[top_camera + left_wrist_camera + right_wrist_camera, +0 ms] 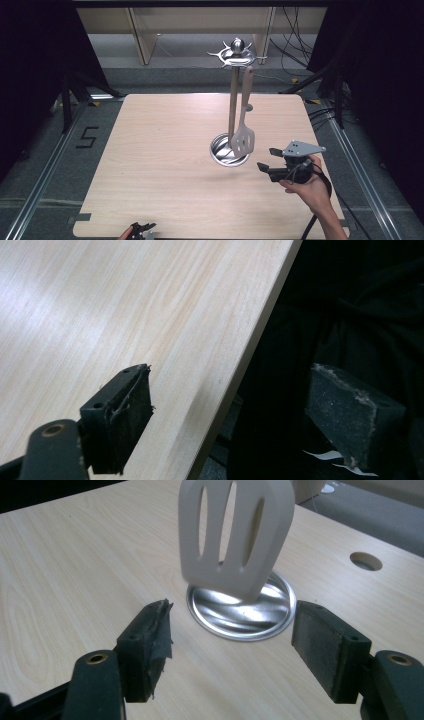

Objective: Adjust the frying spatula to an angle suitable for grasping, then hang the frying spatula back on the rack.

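Spatula (pixel 244 137): hangs on the stand (pixel 233 95)
Your right gripper (pixel 266 159): just right of stand, jaws wide
Your left gripper (pixel 145 228): bench (pixel 150 150) edge, jaws wide

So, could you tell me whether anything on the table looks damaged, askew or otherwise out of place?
Little stands out. The spatula hangs from the rack, tilted slightly off the pole. The one odd detail is wear: the pads of the open right gripper are frayed, and those of the left gripper look ragged too. Nothing is spilled on the table.
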`<state>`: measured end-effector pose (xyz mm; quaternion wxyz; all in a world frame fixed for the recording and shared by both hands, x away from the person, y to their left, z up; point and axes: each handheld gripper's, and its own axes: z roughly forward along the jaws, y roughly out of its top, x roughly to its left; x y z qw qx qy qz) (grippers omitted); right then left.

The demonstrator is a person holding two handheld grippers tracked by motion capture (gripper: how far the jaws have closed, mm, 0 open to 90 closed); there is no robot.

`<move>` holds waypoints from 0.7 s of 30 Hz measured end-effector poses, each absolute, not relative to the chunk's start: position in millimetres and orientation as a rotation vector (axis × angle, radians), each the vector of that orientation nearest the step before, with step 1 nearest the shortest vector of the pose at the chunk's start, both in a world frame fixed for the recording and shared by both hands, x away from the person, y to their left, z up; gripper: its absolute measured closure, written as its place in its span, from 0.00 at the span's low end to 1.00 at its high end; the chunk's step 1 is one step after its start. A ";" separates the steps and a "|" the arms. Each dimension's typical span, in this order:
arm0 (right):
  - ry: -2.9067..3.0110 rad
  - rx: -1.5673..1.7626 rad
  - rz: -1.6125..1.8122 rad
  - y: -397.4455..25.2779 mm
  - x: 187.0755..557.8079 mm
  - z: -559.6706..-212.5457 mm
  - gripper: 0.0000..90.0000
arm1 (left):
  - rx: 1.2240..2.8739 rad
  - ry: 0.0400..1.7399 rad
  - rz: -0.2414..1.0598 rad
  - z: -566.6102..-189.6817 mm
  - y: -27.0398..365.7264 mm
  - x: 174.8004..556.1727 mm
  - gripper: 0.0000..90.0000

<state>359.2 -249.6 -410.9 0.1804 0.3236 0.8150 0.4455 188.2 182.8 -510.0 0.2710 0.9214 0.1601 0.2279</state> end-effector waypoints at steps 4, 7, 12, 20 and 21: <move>2.331 0.927 1.245 -248.5 357.2 -416.8 0.36 | 2.487 0.419 0.592 -508.8 182.5 187.4 0.19; 2.334 0.891 1.239 -247.6 357.3 -420.8 0.35 | 2.481 0.424 0.604 -509.9 182.4 187.8 0.19; 2.344 0.905 1.232 -245.9 356.1 -428.6 0.35 | 2.477 0.435 0.628 -509.4 182.9 187.4 0.19; 2.359 0.917 1.212 -249.0 354.7 -435.7 0.34 | 2.485 0.429 0.626 -509.0 183.3 186.8 0.19; 2.357 0.925 1.203 -249.7 354.1 -435.6 0.34 | 2.479 0.429 0.628 -509.0 183.4 186.8 0.19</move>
